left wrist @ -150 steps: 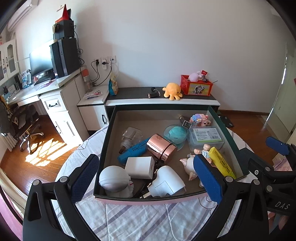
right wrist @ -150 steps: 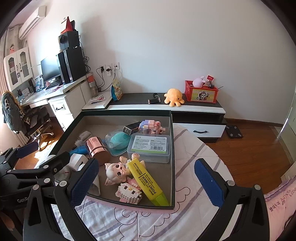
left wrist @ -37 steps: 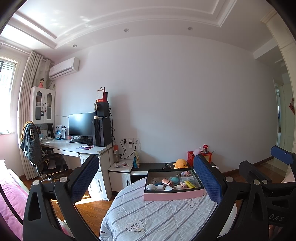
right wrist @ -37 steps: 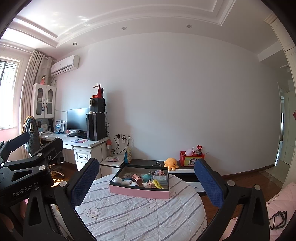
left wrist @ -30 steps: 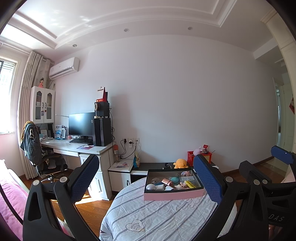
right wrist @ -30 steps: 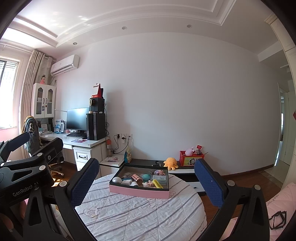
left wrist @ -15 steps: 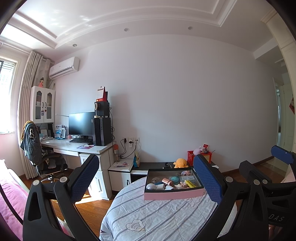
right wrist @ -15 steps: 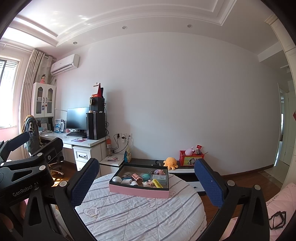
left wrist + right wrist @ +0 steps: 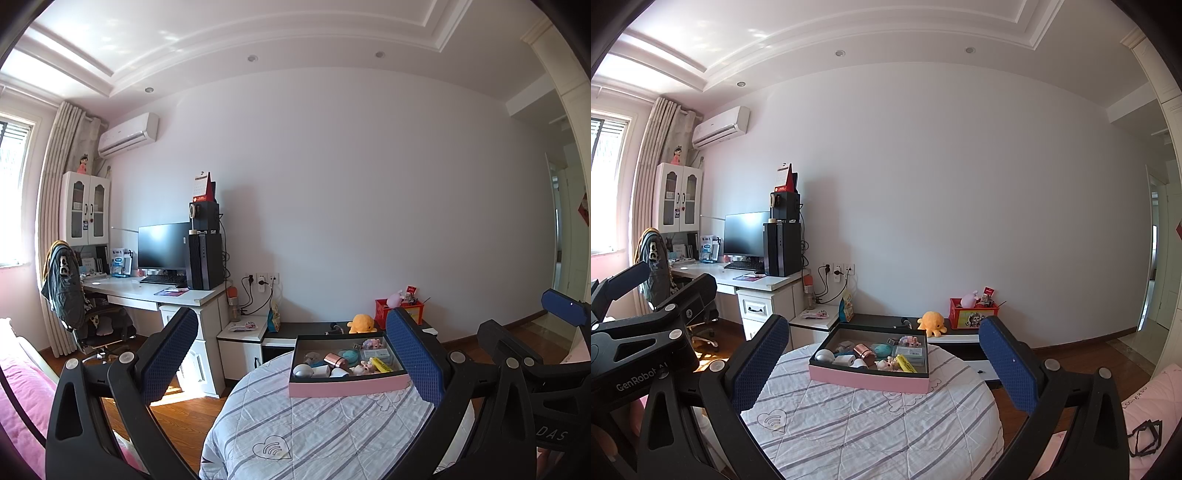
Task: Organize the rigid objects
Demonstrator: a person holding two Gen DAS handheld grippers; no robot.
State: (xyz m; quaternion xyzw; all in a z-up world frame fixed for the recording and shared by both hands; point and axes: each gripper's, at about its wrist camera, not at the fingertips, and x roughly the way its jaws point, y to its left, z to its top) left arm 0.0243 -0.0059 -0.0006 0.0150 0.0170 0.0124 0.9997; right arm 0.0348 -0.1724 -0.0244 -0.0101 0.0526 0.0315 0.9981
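- Left wrist view: my left gripper (image 9: 291, 365) is released, its blue-padded fingers (image 9: 168, 356) spread wide and nothing between them.
- Ahead of that claw, well apart from it and toward its right finger, the shallow pink-sided box with a dark rim (image 9: 347, 386) sits on the round table with a striped white quilted cover (image 9: 306, 432).
- Inside the box I can pick out a grey egg-shaped item (image 9: 302, 370) at the near left, a rose-gold metallic cylinder (image 9: 334, 359) in the middle, a teal round case (image 9: 349, 355) behind it, and a yellow highlighter marker (image 9: 382, 364) toward the right; the smaller pieces are too tiny for me to name.
- The other rig shows at the right edge of this view as a black frame with a blue pad.
- Right wrist view: my right gripper (image 9: 882, 363) is also released, holding nothing, fingers (image 9: 1006, 365) wide apart.
- The same box (image 9: 868, 380) lies straight ahead between the fingers' lines, well beyond the tips, on the table (image 9: 871, 424).
- Beyond the box an orange plush octopus (image 9: 931, 323) rests on a low dark cabinet top (image 9: 882, 319), beside a red open toy crate (image 9: 971, 317).
- Far left of the claw stands a white desk with a black monitor (image 9: 744, 236).
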